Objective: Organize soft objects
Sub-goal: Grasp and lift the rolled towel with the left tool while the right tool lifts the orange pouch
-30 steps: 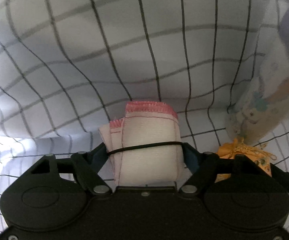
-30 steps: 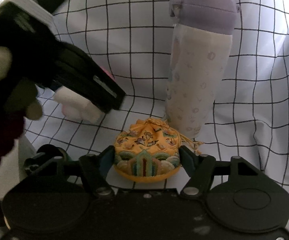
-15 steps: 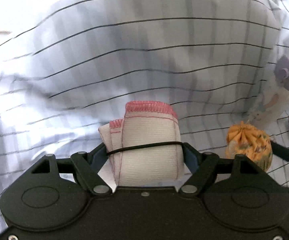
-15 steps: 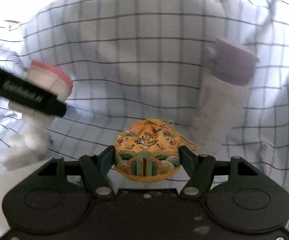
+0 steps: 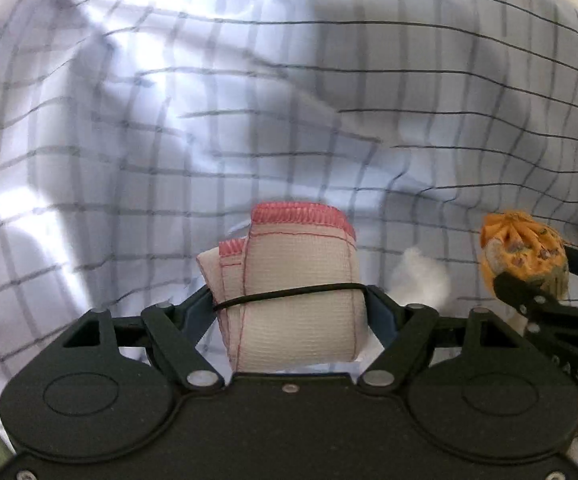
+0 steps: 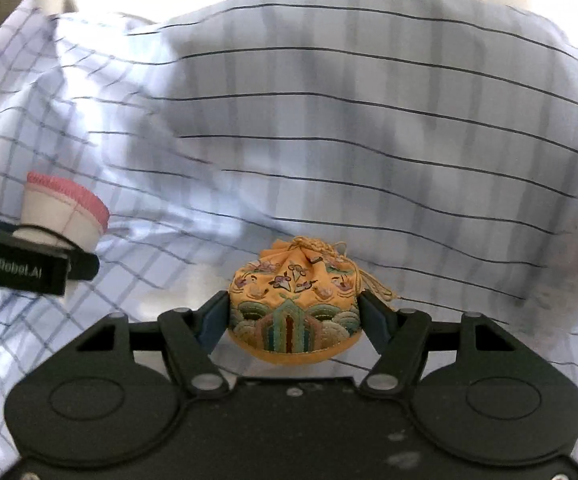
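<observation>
Altogether two tools, one rolled cloth point(image 5: 293, 300), one embroidered pouch point(image 6: 293, 312)

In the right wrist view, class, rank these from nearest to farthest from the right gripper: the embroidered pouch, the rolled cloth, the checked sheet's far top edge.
1. Embroidered pouch: between the right gripper's fingers, centre.
2. Rolled cloth: off to the left, in the other gripper.
3. Checked sheet's far top edge: beyond both, at the top.
</observation>
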